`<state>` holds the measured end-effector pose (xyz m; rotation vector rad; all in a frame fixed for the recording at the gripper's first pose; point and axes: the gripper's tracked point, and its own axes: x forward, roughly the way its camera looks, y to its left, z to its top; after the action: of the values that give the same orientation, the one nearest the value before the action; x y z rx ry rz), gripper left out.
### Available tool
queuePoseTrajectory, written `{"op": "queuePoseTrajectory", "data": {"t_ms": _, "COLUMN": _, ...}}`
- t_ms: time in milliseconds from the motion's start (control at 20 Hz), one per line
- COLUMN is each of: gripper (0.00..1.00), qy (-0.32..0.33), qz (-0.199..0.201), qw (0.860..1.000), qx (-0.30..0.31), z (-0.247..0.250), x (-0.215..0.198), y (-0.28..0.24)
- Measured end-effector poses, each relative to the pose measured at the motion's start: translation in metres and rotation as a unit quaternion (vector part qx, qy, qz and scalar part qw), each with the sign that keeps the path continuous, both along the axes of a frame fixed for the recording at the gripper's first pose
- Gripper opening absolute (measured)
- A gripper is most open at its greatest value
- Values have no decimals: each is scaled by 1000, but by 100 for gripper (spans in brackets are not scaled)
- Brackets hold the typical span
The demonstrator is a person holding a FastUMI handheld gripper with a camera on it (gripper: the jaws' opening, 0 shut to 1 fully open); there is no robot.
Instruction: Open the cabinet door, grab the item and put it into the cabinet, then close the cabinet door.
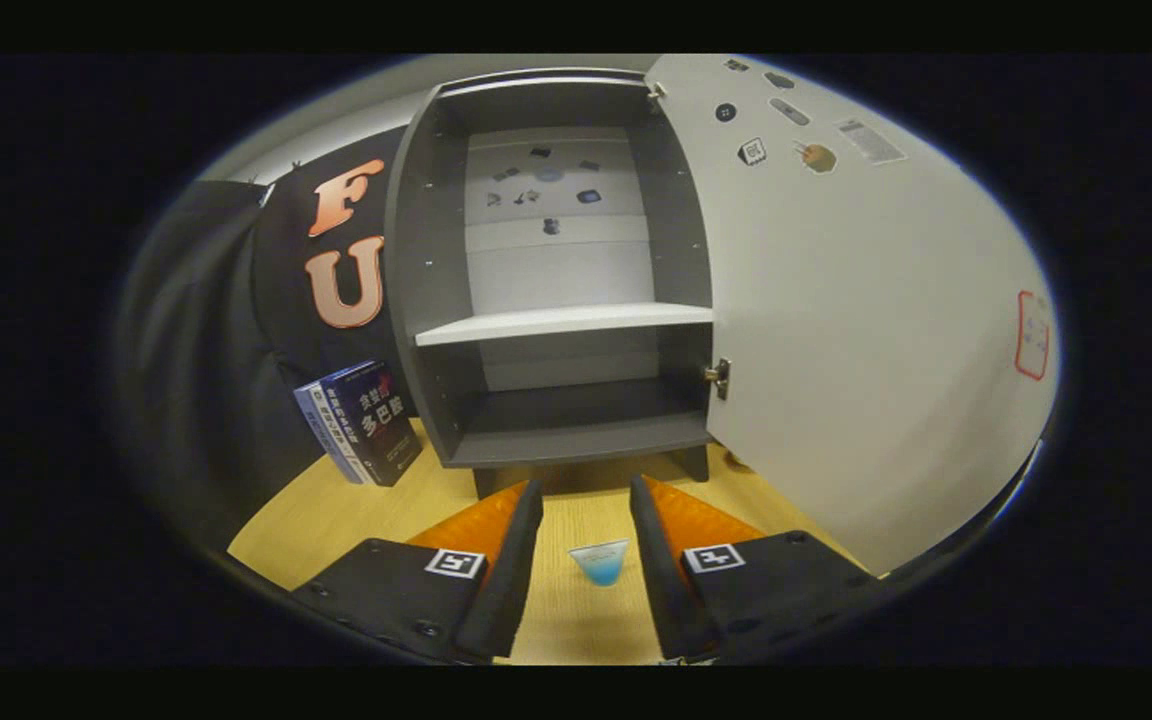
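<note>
Your gripper (586,560) was spread, empty | small blue item (599,562) sat between the fingers on the table (286,535), untouched | it looked light, maybe slippery: you would pinch its sides | beyond, cabinet (561,300) stood with door (856,330) open.

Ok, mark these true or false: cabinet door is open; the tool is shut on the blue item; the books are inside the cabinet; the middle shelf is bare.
1. The cabinet door is open. True.
2. The tool is shut on the blue item. False: its fingers stand apart, the item between them untouched.
3. The books are inside the cabinet. False: they lean outside, beside its left wall.
4. The middle shelf is bare. True.
</note>
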<state>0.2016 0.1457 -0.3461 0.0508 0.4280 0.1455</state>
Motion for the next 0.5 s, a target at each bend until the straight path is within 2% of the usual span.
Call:
{"op": "queuePoseTrajectory", "data": {"t_ms": 200, "gripper": 66, "qy": 46, "qz": 14, "qw": 998, "qx": -27, "z": -56, "x": 9, "y": 4}}
{"op": "queuePoseTrajectory", "data": {"t_ms": 300, "gripper": 78, "qy": 63, "qz": 18, "qw": 997, "qx": -43, "z": -75, "x": 15, "y": 4}}
{"op": "queuePoseTrajectory", "data": {"t_ms": 500, "gripper": 77, "qy": 81, "qz": 6, "qw": 995, "qx": -66, "z": -100, "x": 25, "y": -7}}
